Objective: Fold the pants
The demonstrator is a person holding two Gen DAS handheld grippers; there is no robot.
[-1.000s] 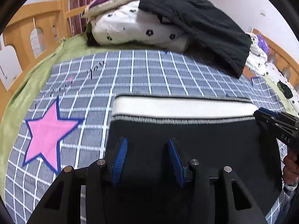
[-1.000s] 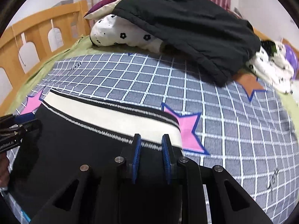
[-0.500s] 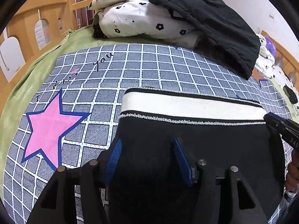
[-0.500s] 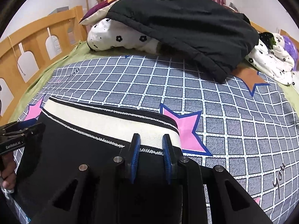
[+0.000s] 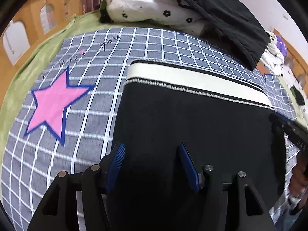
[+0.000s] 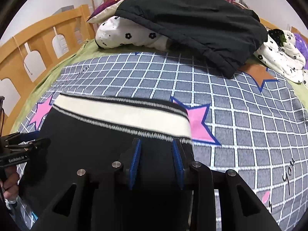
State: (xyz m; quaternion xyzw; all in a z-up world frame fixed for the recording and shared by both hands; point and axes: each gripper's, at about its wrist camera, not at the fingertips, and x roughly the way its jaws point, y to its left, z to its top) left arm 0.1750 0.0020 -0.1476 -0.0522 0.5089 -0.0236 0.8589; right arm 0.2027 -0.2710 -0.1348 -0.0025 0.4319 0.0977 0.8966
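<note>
We see the black pants (image 5: 192, 127) lying flat on the checked bedspread (image 5: 154, 44), white waistband (image 6: 123, 113) toward the pillows, its long axis crosswise. Only the right view shows the orange star (image 6: 256, 73). The left gripper (image 5: 152, 154) stands half open over the pants; the right gripper (image 6: 156, 150) is narrow and opening above them.

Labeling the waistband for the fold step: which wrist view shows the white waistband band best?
The left wrist view: the white waistband runs sharp and unbroken from its left corner to the right end. In the right wrist view the same band is motion-blurred, and its right end sits just above the right gripper.
</note>
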